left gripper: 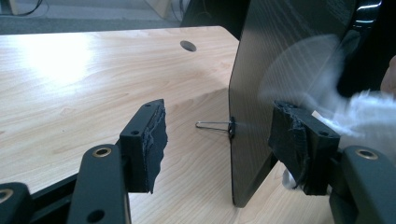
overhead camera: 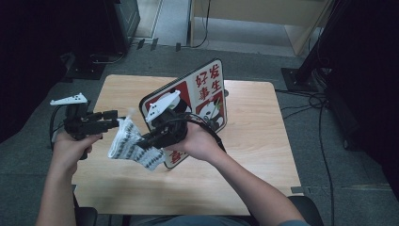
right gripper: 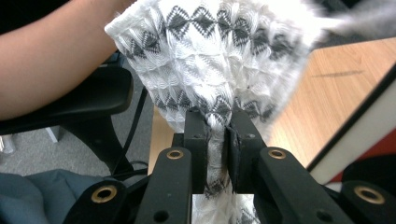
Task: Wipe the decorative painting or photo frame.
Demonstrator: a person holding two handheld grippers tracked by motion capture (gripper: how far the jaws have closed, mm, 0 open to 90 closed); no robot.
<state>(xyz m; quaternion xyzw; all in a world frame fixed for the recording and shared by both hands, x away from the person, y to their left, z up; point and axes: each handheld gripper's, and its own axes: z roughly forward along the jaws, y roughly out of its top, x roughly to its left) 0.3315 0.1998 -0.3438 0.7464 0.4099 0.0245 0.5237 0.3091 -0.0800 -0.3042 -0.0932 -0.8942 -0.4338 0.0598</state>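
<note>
2 grippers on 1 piece of work: white cloth [overhead camera: 134,143] with grey diamond pattern, held up above the near left part of the wooden table [overhead camera: 254,141], just in front of the standing sign board [overhead camera: 197,101]. Right gripper [right gripper: 217,140] pressed together on a bunched fold of the cloth, fabric squeezed into a narrow strip between the pads and fanning out wide above them. Left gripper [left gripper: 219,140] spread wide, nothing pinched; blurred white cloth showing just past its right-hand pad [left gripper: 292,140], contact there not clear enough to call. Dark back face of the board and a small binder clip [left gripper: 223,125] at its edge straight ahead between the jaws. Likely step: taking a 2nd hold on the cloth to spread or fold it. To do it well: keep the right pinch firm and steady so the fabric hangs free, bring the left gripper onto a single edge or corner rather than a bundle, close only once cloth sits squarely between both pads. Keep clear of the board, since a knock could tip it. Lift enough that the lower hem does not drag on the table.
</note>
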